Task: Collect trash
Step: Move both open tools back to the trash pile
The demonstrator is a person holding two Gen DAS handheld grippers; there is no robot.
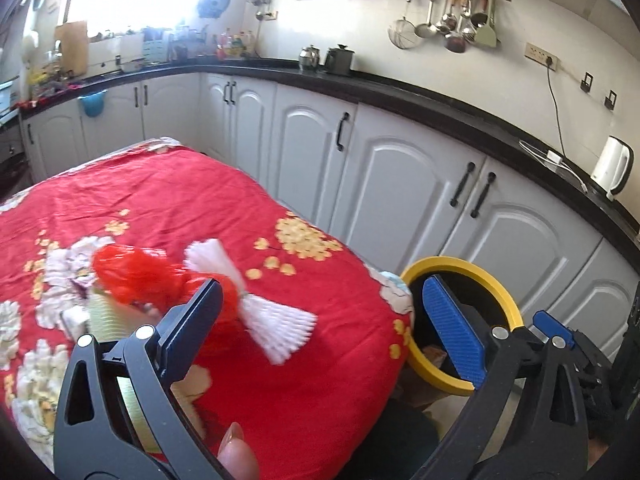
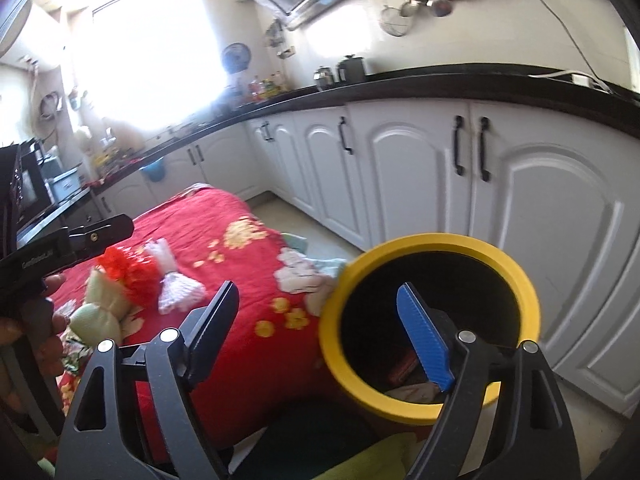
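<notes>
1. The left gripper [image 1: 320, 328] stands wide open with nothing between its jaws; its lower frame is cut off at the bottom edge, where a fingertip [image 1: 236, 456] pokes in.
2. The right gripper [image 2: 320, 336] is also open and holds nothing.
3. Trash lies on the red cloth [image 1: 192, 208], left of centre: a red wrapper [image 1: 132, 276], a white wrapper [image 1: 256, 304] and a pale green one [image 2: 100, 312], partly hidden behind the left jaw.
4. The yellow-rimmed bin [image 2: 432, 240] sits at the cloth's right edge; its dark inside shows only blurred scraps.
</notes>
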